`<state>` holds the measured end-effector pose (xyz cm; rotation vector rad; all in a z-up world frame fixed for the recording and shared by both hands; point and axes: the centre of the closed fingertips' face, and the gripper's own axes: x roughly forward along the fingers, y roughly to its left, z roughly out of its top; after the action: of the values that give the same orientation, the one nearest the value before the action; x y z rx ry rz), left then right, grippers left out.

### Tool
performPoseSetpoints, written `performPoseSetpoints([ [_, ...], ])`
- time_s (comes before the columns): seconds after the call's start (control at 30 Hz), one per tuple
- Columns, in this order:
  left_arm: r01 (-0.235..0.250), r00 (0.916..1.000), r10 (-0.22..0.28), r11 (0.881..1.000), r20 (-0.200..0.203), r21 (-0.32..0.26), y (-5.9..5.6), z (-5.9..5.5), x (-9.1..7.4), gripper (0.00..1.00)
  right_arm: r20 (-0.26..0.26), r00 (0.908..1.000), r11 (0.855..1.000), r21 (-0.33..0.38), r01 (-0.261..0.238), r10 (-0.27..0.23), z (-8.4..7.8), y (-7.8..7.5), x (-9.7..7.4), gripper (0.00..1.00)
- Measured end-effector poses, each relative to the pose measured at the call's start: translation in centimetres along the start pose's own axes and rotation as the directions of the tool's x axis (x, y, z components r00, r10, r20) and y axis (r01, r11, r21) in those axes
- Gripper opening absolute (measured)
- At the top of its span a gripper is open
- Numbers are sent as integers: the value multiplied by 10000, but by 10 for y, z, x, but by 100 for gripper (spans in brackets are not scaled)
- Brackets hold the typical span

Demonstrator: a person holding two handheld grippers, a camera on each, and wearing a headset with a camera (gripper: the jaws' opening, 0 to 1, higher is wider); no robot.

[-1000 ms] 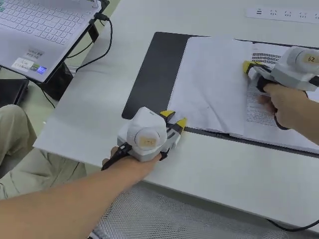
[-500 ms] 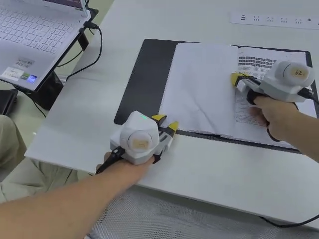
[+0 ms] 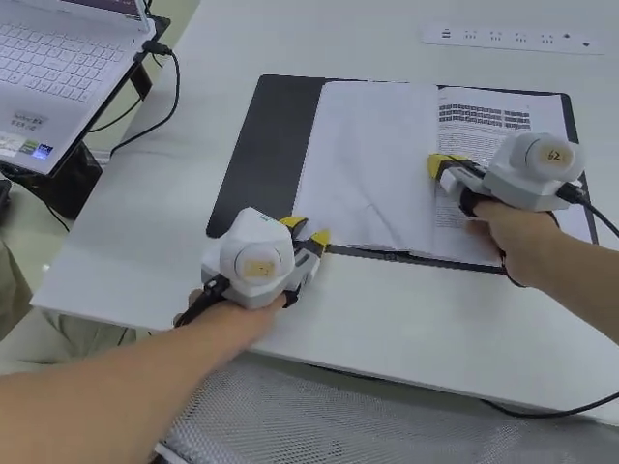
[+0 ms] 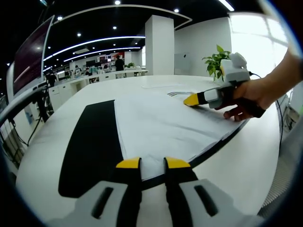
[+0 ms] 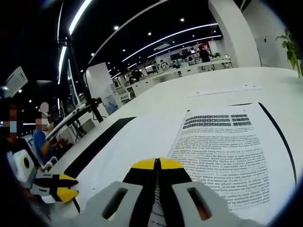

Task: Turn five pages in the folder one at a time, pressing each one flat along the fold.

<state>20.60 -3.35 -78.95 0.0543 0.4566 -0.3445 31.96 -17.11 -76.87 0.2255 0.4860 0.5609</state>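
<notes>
The black folder lay open on the white table, straight ahead of the person at twelve o'clock; its bare black cover showed at the nine o'clock side, a blank white page lay across the middle, and a printed page lay flat at the three o'clock side; the left gripper sat at the folder's near edge, around seven o'clock of the blank page, its yellow tips at that page's near corner; in the left gripper view its jaws stood a narrow gap apart, and I could see nothing caught between them; the right gripper was over at about two o'clock from the left one, its hand resting on the printed page, its yellow tips pointing toward nine o'clock and lying close by the fold between the two pages; in the right gripper view its jaws were pressed tight together with no gap, gripping nothing, low over the printed text; whether the tips actually touched the paper I could not tell; a laptop stood off the table at ten o'clock with a black cable trailing from it; a white power strip lay at the far edge at one o'clock, well apart from the folder.
</notes>
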Motion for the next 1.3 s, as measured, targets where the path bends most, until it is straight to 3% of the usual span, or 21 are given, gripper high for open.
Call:
performPoseSetpoints([
  [0.4, 7, 10000, -7, 10000, -29, 33, 1, -2, 3, 17, -59, 9999, 9999, 47, -155, 155, -17, 15, -21, 0],
  [1.13, 55, 10000, -54, 9999, -32, 108, 0, 1, 0, 17, -649, 9928, 9947, -127, -1016, 1006, -53, 43, -67, 0],
  [1.3, 64, 10000, -64, 9999, -34, 126, -1, 1, -1, 17, -777, 9910, 9940, 191, -1075, 1086, -61, 48, -79, 0],
])
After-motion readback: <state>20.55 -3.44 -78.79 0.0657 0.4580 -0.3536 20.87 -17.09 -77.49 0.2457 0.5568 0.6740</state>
